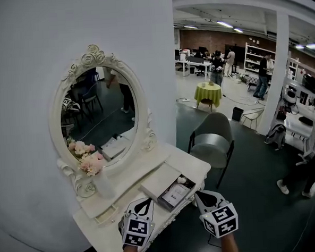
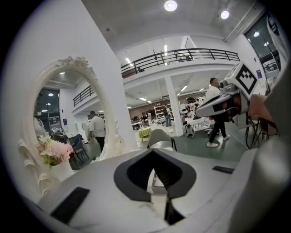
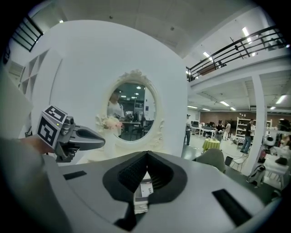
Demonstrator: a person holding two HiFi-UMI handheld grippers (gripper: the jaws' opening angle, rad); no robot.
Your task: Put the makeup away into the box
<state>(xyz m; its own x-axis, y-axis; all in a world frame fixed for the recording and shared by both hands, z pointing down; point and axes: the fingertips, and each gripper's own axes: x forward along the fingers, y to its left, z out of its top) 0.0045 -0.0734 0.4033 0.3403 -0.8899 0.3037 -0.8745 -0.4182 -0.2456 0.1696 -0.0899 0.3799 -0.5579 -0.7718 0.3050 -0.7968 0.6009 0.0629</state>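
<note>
The table stands against a wall. The mirror stands on the table's back part, close to that wall. The flowers stand before the mirror's lower left. The box lies on the table's right end. The left tongs are over the near edge, just left of the box; the right tongs are just right of it. A chair stands on the floor beyond the table's right end, and a round table well behind it.
</note>
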